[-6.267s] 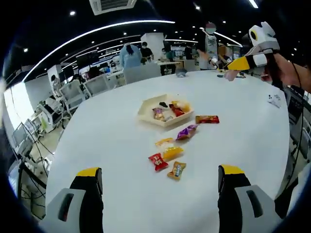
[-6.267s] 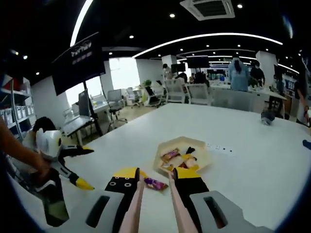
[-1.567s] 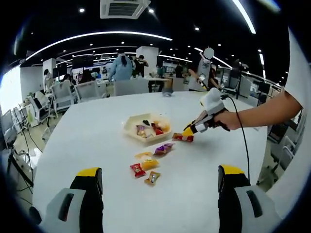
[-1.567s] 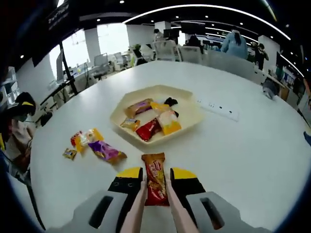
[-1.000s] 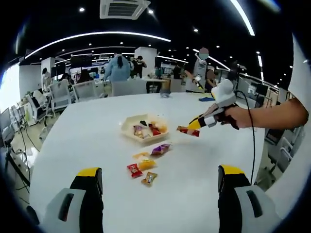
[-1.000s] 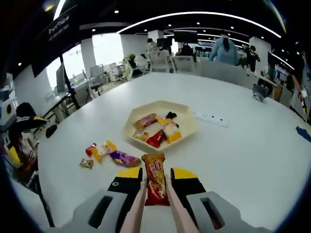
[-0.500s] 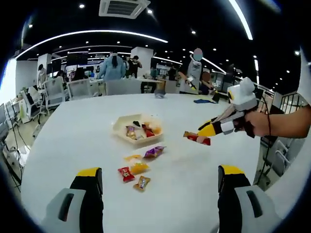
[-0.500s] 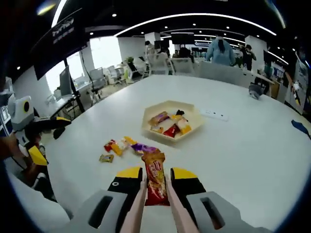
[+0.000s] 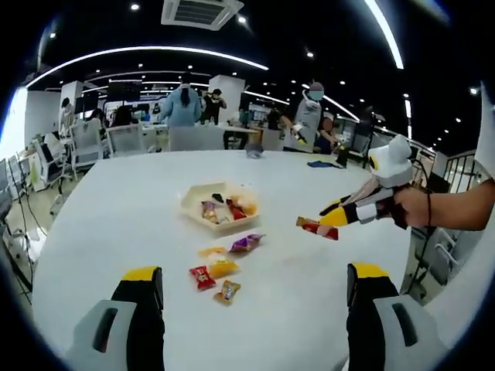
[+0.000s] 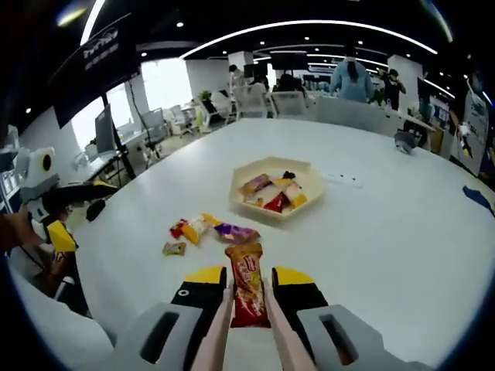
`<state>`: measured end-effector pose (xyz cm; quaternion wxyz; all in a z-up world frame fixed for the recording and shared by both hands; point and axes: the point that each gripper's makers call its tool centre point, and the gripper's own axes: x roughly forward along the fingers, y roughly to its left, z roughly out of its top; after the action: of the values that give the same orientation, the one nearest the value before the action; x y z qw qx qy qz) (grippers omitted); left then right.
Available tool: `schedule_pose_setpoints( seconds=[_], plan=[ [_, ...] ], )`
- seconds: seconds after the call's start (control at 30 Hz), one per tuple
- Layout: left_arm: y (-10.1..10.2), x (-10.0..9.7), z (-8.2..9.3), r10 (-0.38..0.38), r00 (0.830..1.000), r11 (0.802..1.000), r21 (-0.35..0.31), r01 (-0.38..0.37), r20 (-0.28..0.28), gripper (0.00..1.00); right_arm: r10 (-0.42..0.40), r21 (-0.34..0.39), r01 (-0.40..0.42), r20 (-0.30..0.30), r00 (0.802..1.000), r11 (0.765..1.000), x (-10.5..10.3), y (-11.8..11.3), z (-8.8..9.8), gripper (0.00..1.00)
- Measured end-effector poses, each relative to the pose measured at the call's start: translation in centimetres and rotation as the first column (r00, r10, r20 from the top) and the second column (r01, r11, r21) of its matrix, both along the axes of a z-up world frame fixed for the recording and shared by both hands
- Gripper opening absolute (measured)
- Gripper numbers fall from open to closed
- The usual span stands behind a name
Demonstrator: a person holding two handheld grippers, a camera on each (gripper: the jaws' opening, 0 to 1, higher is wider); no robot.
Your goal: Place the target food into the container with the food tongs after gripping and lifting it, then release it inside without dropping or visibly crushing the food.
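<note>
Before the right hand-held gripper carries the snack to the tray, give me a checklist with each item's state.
1. Grip: right hand-held gripper is shut on the red-orange snack packet through the tongs: ok.
2. Packet off the white table, seen in the left gripper view: ok.
3. Packet crushed: cannot tell.
4. Beige tray has bare floor on its near side: ok.
5. Path: loose purple packet lies between gripper and tray; pass above it: ok if kept high.
6. Left hand-held gripper open, away from the tray: ok.
</note>
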<state>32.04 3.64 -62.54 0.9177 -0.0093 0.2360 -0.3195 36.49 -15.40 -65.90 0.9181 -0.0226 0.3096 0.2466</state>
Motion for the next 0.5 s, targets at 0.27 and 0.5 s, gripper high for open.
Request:
schedule_pose_setpoints(
  seconds=[0.27,0.5],
  plan=[
    [0.3,0.0,0.8,0.018,0.999,1.000,-0.019,-0.018,0.027,0.99,0.005,-0.004,-0.005,0.015,1.000,1.000,0.9,0.7,0.5,0.22],
    [0.3,0.3,1.9,0.012,0.998,1.000,-0.011,-0.011,0.058,0.99,0.013,0.007,-0.013,0.026,1.000,1.000,1.6,1.4,0.7,0.22]
  ],
)
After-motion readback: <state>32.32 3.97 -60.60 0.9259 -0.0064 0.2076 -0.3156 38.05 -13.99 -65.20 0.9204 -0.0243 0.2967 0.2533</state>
